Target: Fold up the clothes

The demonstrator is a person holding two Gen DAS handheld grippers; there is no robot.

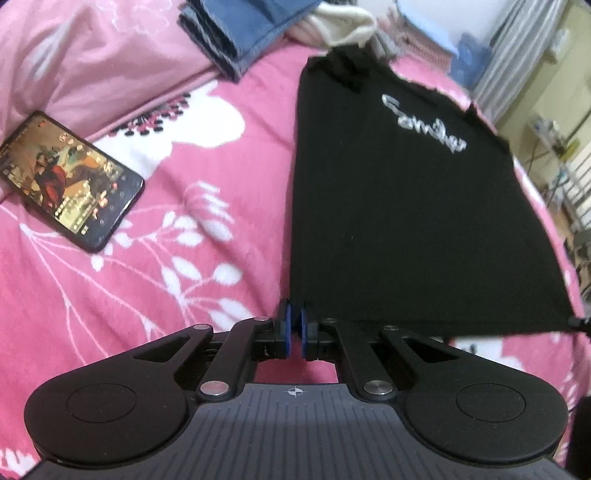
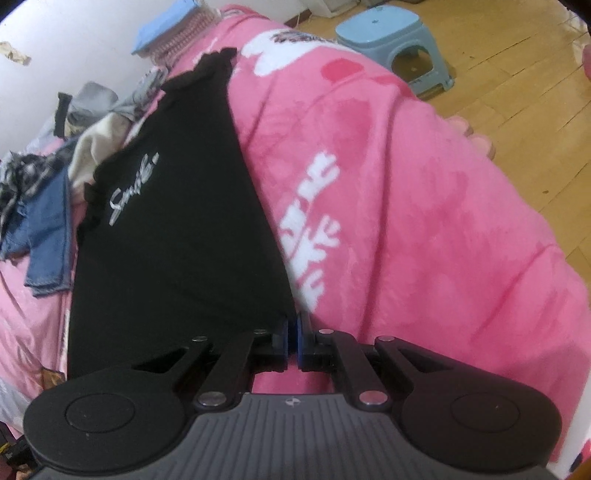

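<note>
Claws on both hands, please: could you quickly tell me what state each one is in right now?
Left claw: closed on the near left corner of the black T-shirt.
Right claw: closed on the T-shirt's near right corner.

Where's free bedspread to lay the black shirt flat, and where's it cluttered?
Free: the pink bedspread between the phone and the black shirt, and the wide stretch on the shirt's other side toward the bed edge. Crowded: the far end, where jeans and a cream garment pile by the shirt's collar.
</note>
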